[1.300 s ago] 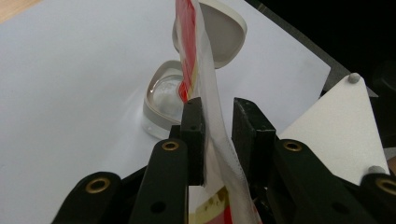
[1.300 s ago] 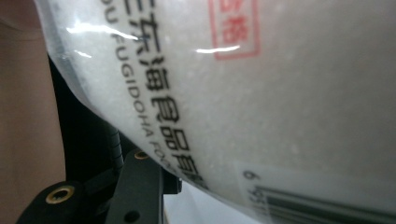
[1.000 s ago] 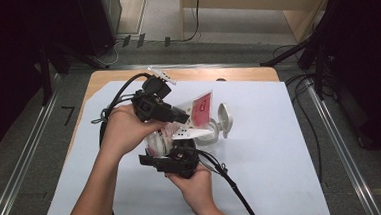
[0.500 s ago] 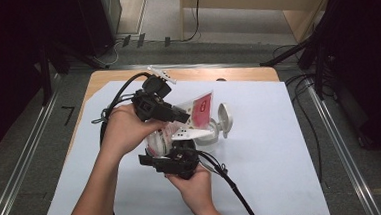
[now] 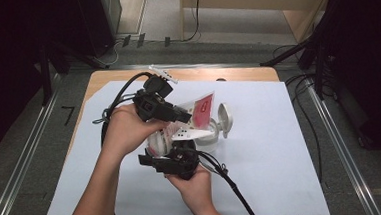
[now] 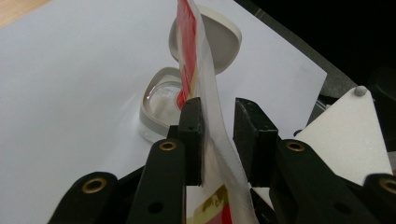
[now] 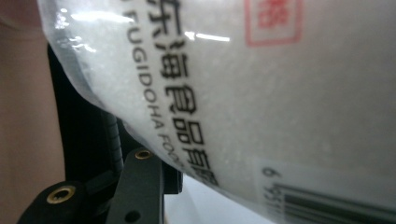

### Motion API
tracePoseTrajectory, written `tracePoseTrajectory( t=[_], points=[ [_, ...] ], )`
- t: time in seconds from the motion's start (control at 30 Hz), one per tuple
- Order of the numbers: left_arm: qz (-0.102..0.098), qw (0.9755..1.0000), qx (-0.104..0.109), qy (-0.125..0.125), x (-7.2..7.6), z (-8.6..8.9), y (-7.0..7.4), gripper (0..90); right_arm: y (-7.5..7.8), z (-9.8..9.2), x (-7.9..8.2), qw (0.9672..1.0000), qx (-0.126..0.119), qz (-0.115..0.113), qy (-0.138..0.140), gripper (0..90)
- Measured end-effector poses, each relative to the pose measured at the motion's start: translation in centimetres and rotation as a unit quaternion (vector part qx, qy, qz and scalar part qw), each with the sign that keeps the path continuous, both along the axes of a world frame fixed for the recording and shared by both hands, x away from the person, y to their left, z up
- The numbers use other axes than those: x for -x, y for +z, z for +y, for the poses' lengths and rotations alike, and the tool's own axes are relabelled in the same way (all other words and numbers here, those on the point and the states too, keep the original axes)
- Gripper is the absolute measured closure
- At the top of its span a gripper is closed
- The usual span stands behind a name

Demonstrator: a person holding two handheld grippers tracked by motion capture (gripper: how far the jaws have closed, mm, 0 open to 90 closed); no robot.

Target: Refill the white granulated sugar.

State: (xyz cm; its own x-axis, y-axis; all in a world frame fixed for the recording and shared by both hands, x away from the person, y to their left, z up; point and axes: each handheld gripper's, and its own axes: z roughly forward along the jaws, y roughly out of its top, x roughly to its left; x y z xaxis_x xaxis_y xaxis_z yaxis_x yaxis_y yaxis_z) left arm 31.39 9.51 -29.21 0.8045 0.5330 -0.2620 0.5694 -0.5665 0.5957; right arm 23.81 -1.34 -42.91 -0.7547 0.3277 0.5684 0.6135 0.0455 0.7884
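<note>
Both grippers work over the middle of the white sheet [image 5: 281,147] that covers the table [image 5: 236,73].

Left gripper [image 5: 181,114]: I hold it above the bag [image 5: 201,111], jaws pointing toward the far right of the table. In the left gripper view the bag's [image 6: 205,84] thin upper part, red-printed on one face and clear on the other, stands on edge between my two black jaws. The left-hand jaw lies against the film; the right-hand jaw stands just apart from it, a gap showing. So the jaws are parted around the bag and do not pinch it. They have just been opening a little.

Right gripper [image 5: 181,145]: I hold it nearer to me, under the bag's lower end. In the right gripper view the bag [image 7: 261,93], filled with white grains and printed with black characters and a barcode, lies right against the camera and covers the jaw tips. I cannot tell whether these jaws clamp it.

Container [image 5: 211,142]: small, white, its hinged lid [image 5: 225,119] flipped open and leaning away. It sits on the sheet just beyond the bag. From the left gripper view the container [image 6: 156,109] lies straight ahead of the jaws, its lid [image 6: 224,42] behind the bag's top edge.
</note>
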Motion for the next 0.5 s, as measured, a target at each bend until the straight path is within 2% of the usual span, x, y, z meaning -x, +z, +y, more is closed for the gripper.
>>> tracePoseTrajectory(
  t=[0.5],
  points=[
    [-0.006,1.0000,-0.006,-0.004,0.02,-0.21,0.24,73.6,0.20,-0.07,0.13,0.9999,-0.008,0.007,-0.002,61.3]
  ],
)
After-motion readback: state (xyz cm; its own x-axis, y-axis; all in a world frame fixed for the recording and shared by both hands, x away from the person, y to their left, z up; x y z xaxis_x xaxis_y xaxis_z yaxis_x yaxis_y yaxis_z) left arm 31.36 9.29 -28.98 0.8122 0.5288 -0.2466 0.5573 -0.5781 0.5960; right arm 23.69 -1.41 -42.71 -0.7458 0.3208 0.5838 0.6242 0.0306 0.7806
